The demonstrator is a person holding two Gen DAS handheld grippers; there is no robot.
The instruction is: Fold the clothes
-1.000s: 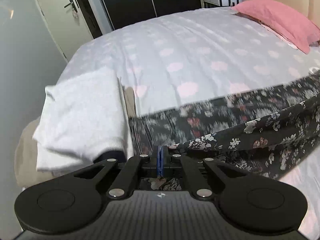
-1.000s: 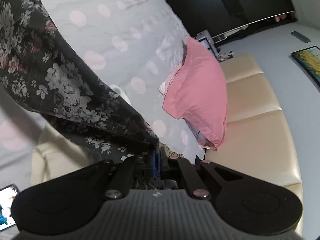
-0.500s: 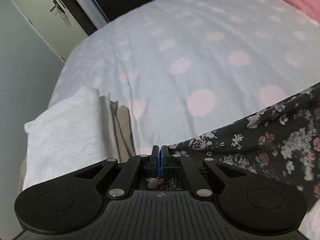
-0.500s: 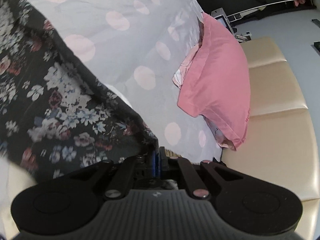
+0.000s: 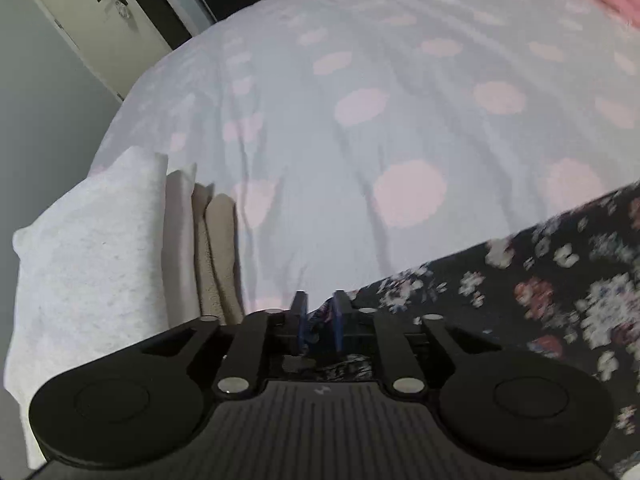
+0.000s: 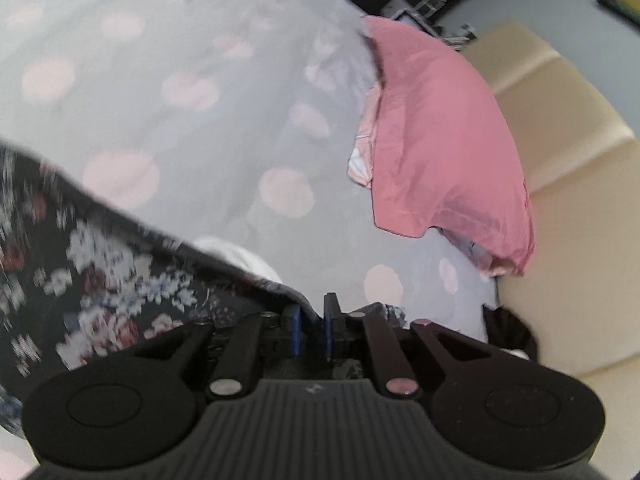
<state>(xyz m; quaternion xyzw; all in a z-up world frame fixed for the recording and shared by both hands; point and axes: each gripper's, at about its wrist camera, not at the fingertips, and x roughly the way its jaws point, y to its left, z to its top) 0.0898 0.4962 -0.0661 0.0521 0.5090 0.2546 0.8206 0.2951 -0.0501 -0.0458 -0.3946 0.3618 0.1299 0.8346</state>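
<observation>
A dark floral garment (image 5: pixel 540 292) lies spread on the dotted bedsheet (image 5: pixel 400 120); its near edge runs to my left gripper (image 5: pixel 319 308). That gripper's jaws are opening, and a bit of the fabric sits loosely between the blue pads. In the right wrist view the same garment (image 6: pixel 100 264) covers the lower left. Its edge passes between the jaws of my right gripper (image 6: pixel 312 312), which are also opening, with a gap showing beside the cloth. Both grippers point down at the bed, low over it.
A folded light grey garment (image 5: pixel 88 272) and folded beige pieces (image 5: pixel 216 248) are stacked at the bed's left edge. A pink pillow (image 6: pixel 440 140) lies against the cream headboard (image 6: pixel 560 160). Something white (image 6: pixel 240 256) peeks from under the garment. A door (image 5: pixel 100 12) stands beyond the bed.
Both grippers came down toward the bed with the garment, which went from hanging to lying flat. Their jaws, pinched on the fabric before, now stand slightly apart.
</observation>
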